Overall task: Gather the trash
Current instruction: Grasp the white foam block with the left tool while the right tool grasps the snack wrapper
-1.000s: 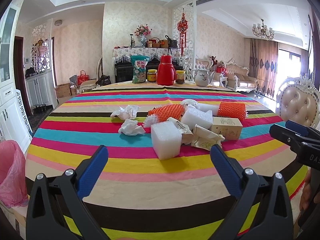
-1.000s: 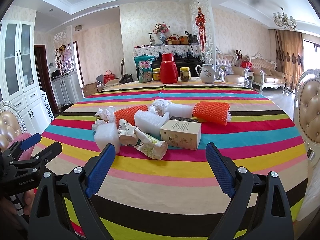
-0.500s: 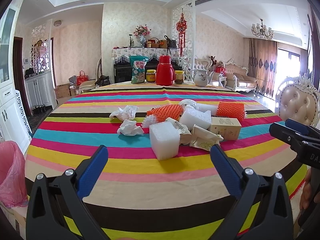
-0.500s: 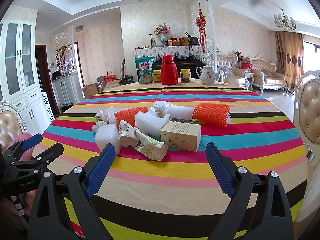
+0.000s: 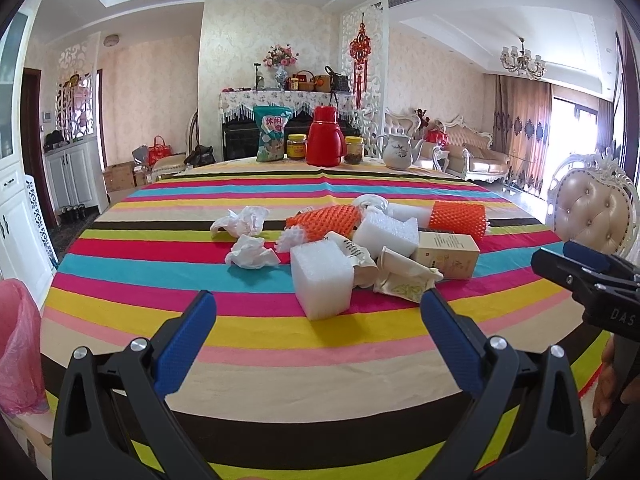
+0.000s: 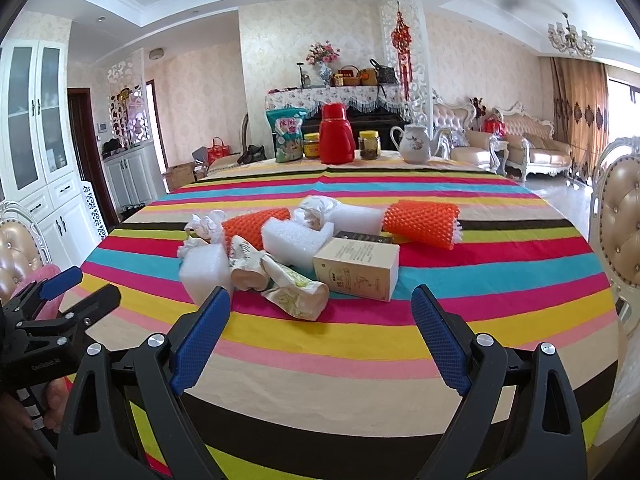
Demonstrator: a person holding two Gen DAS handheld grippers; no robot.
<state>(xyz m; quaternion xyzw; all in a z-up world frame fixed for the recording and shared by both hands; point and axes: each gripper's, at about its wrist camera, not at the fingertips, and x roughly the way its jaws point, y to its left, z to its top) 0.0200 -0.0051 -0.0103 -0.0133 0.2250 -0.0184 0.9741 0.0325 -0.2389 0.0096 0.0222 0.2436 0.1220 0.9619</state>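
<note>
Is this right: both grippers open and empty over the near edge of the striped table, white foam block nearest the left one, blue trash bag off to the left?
One thing is off: the trash bag is pink, not blue, as the left wrist view shows. The rest holds: left gripper and right gripper are open and empty, and the white foam block lies nearest the left one on the striped table.
</note>
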